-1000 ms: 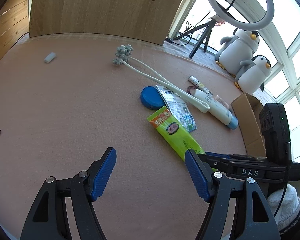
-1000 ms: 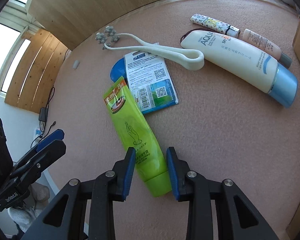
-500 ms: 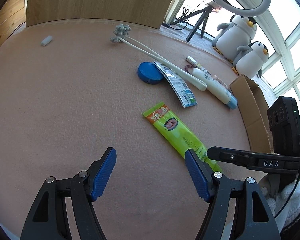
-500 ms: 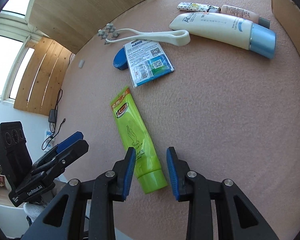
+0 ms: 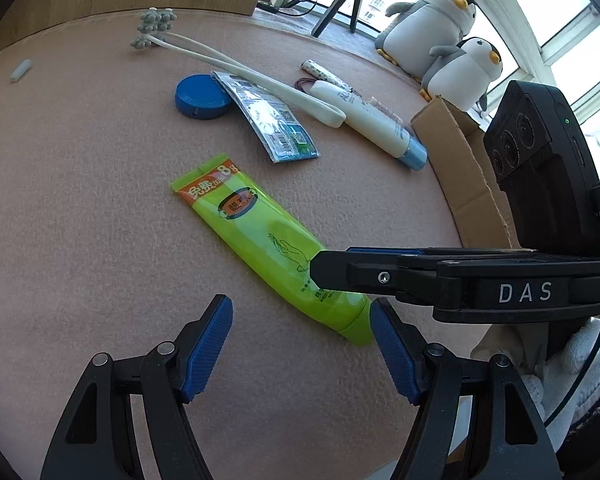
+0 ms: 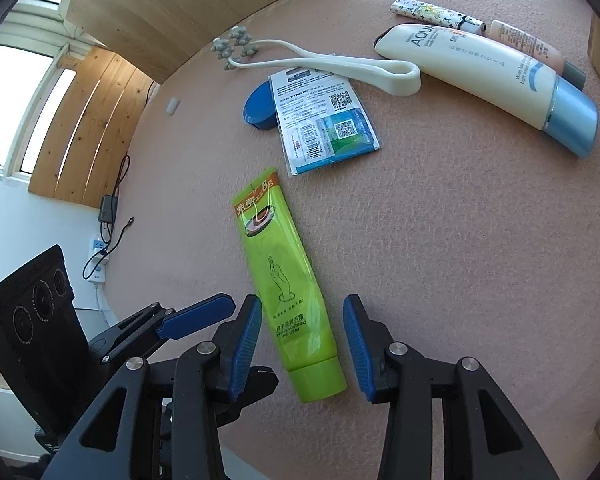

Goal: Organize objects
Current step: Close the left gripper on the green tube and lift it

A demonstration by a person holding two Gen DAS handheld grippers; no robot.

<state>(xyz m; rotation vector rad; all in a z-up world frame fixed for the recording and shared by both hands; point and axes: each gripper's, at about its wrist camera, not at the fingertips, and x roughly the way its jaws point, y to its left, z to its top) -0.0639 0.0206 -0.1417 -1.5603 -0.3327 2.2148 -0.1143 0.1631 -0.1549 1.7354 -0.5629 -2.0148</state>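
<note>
Right claw (image 6: 303, 340) spread wide, straddling the cap end of the green hand cream tube (image 6: 286, 276), pads clear of it on both sides. The tube lies flat on the pink tabletop (image 6: 440, 240), apart from the barcode packet (image 6: 324, 124) and the white sunscreen tube (image 6: 488, 76). Left claw (image 5: 300, 348) gapes open too, holding nothing, just beside the tube's cap.

Bright daylight floods in from blown-out windows (image 5: 560, 28); both views stay sharp, with fisheye-curved, dark-vignetted edges.
</note>
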